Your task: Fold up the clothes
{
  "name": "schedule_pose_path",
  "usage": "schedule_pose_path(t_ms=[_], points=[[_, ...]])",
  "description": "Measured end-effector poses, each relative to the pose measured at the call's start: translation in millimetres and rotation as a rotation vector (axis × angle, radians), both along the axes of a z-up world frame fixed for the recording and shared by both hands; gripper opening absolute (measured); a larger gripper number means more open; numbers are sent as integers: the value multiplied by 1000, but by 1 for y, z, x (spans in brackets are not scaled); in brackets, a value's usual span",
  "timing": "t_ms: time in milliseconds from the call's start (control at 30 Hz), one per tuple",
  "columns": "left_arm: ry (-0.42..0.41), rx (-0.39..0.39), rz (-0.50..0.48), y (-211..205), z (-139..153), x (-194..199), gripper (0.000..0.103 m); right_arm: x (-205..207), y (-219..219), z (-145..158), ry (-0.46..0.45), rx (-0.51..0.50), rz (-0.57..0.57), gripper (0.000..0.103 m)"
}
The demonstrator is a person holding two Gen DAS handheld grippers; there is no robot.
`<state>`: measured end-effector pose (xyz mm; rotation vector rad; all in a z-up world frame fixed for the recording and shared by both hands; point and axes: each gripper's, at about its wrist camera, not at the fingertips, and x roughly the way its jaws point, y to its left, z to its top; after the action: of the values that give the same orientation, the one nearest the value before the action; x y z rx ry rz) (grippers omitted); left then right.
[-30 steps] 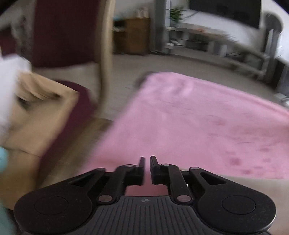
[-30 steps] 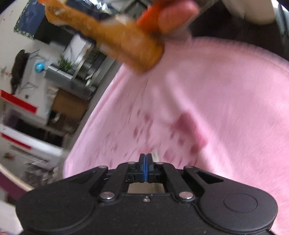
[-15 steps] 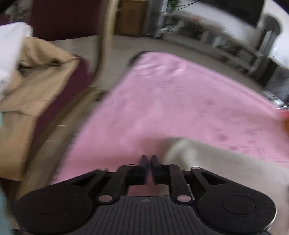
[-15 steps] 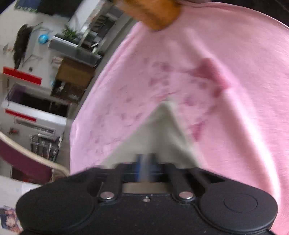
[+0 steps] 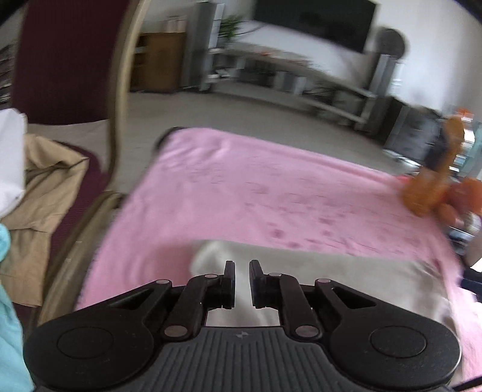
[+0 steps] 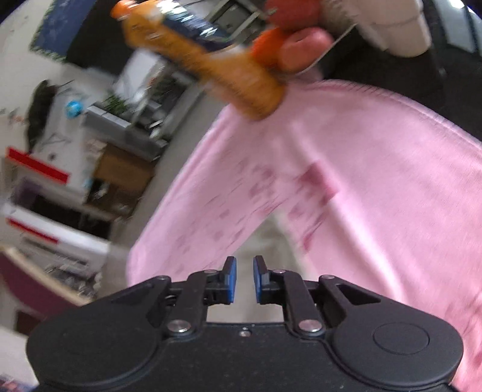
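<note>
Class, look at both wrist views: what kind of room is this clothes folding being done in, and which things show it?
Most likely a home living room: a dark wall-mounted television above a long low media shelf, a wooden cabinet, and an upholstered maroon chair beside the pink cloth.

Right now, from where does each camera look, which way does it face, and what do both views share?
Left wrist: on the left gripper, facing forward and down over the pink cloth toward the TV wall; only its fingers show.
Right wrist: on the right gripper, tilted, facing down along the pink cloth; only its fingers show.
Shared: the pink cloth and an orange toy.
</note>
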<state>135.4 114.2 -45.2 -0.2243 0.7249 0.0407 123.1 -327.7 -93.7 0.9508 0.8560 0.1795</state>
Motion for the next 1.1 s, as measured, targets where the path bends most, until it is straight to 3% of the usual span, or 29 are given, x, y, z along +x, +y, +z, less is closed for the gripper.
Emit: schedule_pose_path(t_ms=[33,133,200,233,267,333,400,500,600,733,933,1100], points=[[17,-11,3,0,-7,0,18,4,4,-3,7,35,21,15],[125,-4,70,11,-40,12,12,20,12,-31,87,115,57,16],[171,-51,123,26,-58,13,18,30,11,-55,146,130,65,15],[166,-90,143,35,-60,11,21,34,7,-63,164,145,61,12],[173,-102,169,41,-61,9,21,34,1,-70,175,168,49,2],[195,-63,225,50,-64,3,13,30,-16,-79,184,214,7,0],[219,-51,252,58,-63,-3,12,19,-35,-79,173,220,-77,0],[235,70,287,55,-53,-18,8,-4,-60,-70,193,96,-245,0],[199,79,260,51,-32,-41,7,-27,-70,-53,168,82,-301,9],[119,-6,176,42,-9,-71,9,-50,-57,-29,73,137,-178,14],[97,-75,62,21,-24,-59,8,-52,-18,-28,50,83,-35,17],[158,-10,6,-1,-49,-40,9,-27,9,-42,69,30,41,17]])
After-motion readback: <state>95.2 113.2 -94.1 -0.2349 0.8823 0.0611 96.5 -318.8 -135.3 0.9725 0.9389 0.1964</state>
